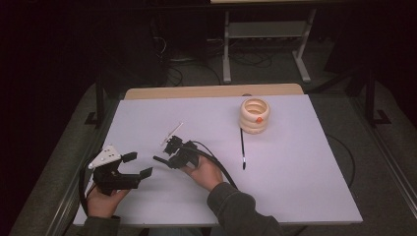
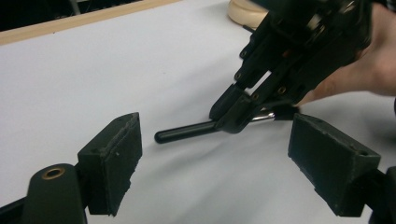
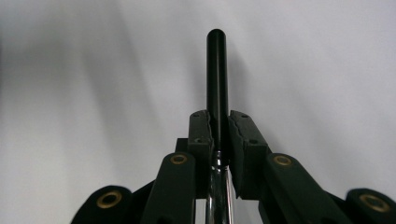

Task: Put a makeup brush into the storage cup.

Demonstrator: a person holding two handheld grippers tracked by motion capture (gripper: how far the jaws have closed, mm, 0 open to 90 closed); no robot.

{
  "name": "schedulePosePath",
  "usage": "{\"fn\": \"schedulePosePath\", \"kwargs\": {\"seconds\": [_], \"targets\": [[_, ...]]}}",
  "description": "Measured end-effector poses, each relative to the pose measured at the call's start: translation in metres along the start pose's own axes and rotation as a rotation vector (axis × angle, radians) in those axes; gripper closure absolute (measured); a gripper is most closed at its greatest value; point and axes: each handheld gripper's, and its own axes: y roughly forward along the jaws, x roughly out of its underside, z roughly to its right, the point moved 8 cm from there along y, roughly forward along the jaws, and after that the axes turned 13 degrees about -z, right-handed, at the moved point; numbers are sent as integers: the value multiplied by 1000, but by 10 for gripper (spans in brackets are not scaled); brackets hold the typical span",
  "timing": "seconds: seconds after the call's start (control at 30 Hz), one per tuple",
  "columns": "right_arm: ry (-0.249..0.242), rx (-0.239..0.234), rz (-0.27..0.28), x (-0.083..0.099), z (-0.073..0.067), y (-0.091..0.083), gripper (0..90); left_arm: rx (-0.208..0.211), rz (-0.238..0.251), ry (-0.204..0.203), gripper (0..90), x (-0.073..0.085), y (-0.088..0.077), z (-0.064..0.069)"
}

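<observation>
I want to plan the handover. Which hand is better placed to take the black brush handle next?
Probably left. The left claw is open beside the handle, which points toward it; the right claw is shut on it.

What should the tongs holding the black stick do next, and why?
Probably carry it over toward the stacked rings holder. The right tongs are shut on the black stick, which looks lifted off the table, while the left tongs wait open nearby.

Lab: bare test table (image 1: 295, 196), floor cables (image 1: 196, 69)
</observation>
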Motion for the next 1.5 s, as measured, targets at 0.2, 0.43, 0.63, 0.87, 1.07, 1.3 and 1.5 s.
{"fn": "schedulePosePath", "kwargs": {"seconds": [0.2, 0.43, 0.63, 0.87, 1.07, 1.3, 1.5], "targets": [[-14, -4, 17, 8, 4, -13, 787, 4, -3, 4, 172, 0, 2, 2], [-21, -7, 22, 21, 9, -28, 787, 6, -14, 19, 172, 0, 4, 5], [-33, -16, 36, 29, 12, -41, 787, 8, -21, 27, 172, 0, 6, 6], [-50, -25, 29, 39, 14, -51, 787, 16, -20, 44, 184, 0, 6, 7], [-72, -39, 29, 45, 13, -58, 787, 23, -18, 49, 190, -1, 7, 11], [-88, -42, 43, 54, 13, -68, 787, 33, -28, 76, 194, -2, 10, 15], [-94, -37, 47, 61, 15, -76, 787, 53, -32, 103, 196, -4, 11, 20]]}}
